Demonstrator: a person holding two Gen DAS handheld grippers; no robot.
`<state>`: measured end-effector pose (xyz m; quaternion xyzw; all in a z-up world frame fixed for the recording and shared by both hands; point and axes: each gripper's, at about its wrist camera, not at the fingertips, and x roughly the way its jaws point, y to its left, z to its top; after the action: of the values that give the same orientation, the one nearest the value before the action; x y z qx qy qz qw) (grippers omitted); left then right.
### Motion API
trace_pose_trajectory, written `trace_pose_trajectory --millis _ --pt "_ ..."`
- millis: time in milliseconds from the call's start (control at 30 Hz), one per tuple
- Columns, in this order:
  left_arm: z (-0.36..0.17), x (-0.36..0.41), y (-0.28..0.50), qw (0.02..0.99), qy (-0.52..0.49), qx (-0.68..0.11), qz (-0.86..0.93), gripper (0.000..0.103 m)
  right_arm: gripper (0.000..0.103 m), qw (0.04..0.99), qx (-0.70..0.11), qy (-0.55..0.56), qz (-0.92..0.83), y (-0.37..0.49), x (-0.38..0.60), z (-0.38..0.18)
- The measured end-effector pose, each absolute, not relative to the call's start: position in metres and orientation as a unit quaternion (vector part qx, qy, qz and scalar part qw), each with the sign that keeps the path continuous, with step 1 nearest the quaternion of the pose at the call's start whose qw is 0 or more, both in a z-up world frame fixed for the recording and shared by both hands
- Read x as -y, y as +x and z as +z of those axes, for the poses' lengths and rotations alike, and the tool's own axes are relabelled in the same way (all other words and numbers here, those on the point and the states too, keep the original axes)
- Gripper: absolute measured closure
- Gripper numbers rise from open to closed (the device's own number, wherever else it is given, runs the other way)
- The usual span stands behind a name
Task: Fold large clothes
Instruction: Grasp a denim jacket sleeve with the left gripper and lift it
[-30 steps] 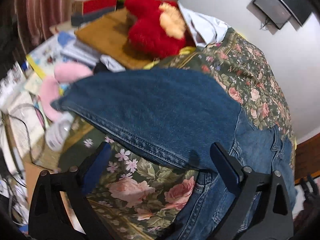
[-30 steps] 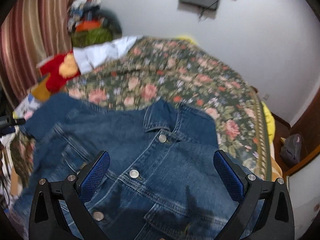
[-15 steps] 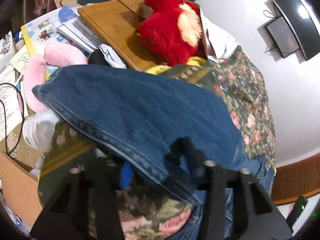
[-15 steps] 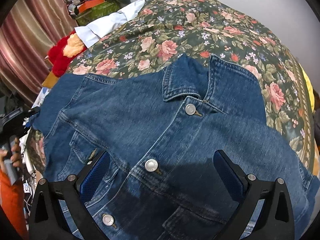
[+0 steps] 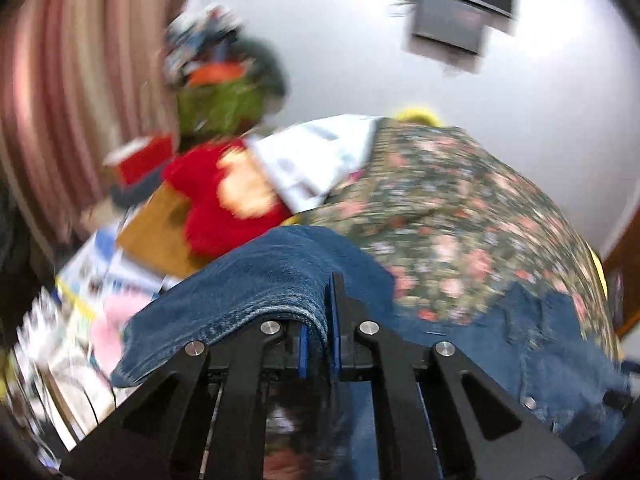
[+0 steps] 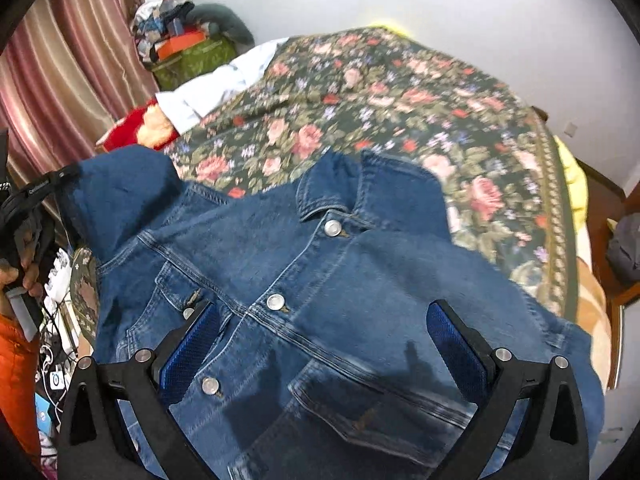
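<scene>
Denim jacket (image 6: 320,288), dark blue with silver metal buttons, lies front-up on the floral bedspread (image 6: 400,100) of the bed, its collar spread open toward the far wall. Three buttons run down the placket; stitched seams and a flap pocket show on the chest. One sleeve (image 5: 256,280) is raised off the bedspread at the bed's edge, and its hemmed cuff end hangs down on the camera's left. The left gripper (image 5: 320,336) is clamped on a fold of that sleeve, blue pads pressed tight against the cloth with only denim between them. The right gripper (image 6: 320,344) hovers over the jacket's front with its jaws spread wide, nothing between them; whether its tips touch the denim I cannot tell.

The jacket's lower hem is cut off by the bottom of both views and by the gripper frames. The left wrist view is smeared by motion, so the red plush toy (image 5: 224,204), the white cloth (image 5: 312,156) beside it and the papers on the floor are soft shapes only. At the left edge of the right wrist view a hand (image 6: 16,264) grips a black handle, partly cut off.
</scene>
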<state>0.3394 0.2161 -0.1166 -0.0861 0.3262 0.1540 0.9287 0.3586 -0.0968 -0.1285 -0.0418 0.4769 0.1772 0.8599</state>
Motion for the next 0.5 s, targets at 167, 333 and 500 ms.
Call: trace_pose_trajectory --millis 167,333,500 --pt "-0.143 -0.15 0.357 0.921 -0.047 -0.376 0.093 0.095 0.0 0.875 -0.452 -0.043 0.169 0.338 0.122 -0.108" --pt "-0.205 -0.138 0.367 0.874 -0.111 -0.468 0.067 0.088 0.0 0.882 -0.438 -0.049 0.165 0.317 0.145 -0.098" --pt "-0.24 -0.145 0.349 0.835 -0.149 -0.526 0.063 0.06 0.0 0.887 -0.431 -0.052 0.155 0.304 0.16 -0.096"
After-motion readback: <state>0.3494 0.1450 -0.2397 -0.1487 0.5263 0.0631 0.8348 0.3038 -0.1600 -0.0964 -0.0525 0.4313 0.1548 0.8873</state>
